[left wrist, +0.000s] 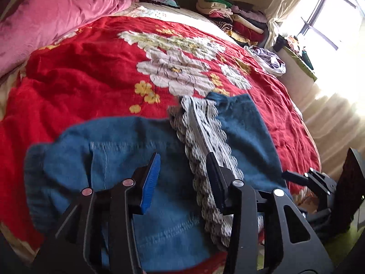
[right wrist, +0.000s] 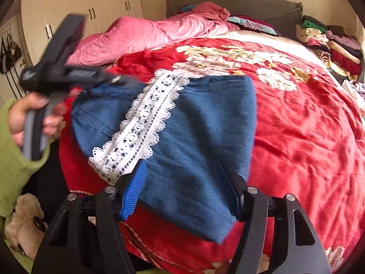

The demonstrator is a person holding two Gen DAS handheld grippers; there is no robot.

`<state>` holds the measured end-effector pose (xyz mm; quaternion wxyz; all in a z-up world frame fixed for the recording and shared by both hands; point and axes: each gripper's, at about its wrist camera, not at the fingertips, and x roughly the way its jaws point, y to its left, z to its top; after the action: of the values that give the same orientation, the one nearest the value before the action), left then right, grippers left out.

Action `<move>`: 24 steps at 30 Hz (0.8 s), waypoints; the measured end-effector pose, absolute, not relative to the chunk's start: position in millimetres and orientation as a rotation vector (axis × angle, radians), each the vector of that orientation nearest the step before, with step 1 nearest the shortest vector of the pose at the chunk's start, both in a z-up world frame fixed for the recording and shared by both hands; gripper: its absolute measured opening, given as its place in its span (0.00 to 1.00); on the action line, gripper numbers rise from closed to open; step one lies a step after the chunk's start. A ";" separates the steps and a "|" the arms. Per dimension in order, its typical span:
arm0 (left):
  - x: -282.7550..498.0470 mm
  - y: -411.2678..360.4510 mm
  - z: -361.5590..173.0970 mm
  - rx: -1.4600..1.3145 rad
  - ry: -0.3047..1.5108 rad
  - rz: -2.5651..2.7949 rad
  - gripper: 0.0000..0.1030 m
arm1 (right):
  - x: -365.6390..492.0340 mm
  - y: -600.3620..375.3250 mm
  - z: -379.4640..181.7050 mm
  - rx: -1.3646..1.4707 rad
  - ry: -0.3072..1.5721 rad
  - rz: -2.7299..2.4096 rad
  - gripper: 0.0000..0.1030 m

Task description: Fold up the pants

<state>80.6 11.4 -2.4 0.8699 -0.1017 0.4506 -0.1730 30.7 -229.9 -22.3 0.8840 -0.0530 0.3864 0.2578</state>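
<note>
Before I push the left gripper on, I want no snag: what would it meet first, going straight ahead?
Probably the jeans with their white lace strip, lying on the red blanket. The left gripper stands open over them; depth is unclear.

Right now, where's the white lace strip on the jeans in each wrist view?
Left wrist: lace strip runs centre to lower right, just beyond the left gripper.
Right wrist: lace strip runs diagonally left of centre, above the right gripper's blue pad.
Shared landmark: pink quilt.
</note>
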 end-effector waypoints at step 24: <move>20.3 -36.1 -35.2 -0.088 1.054 -0.362 0.13 | 21.0 -226.6 -38.2 -0.146 0.821 0.555 0.61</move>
<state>20.3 -36.1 -35.2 0.8478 -0.0419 0.4999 -0.1719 21.0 -226.6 -38.2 0.8770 -0.0699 0.3938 0.2662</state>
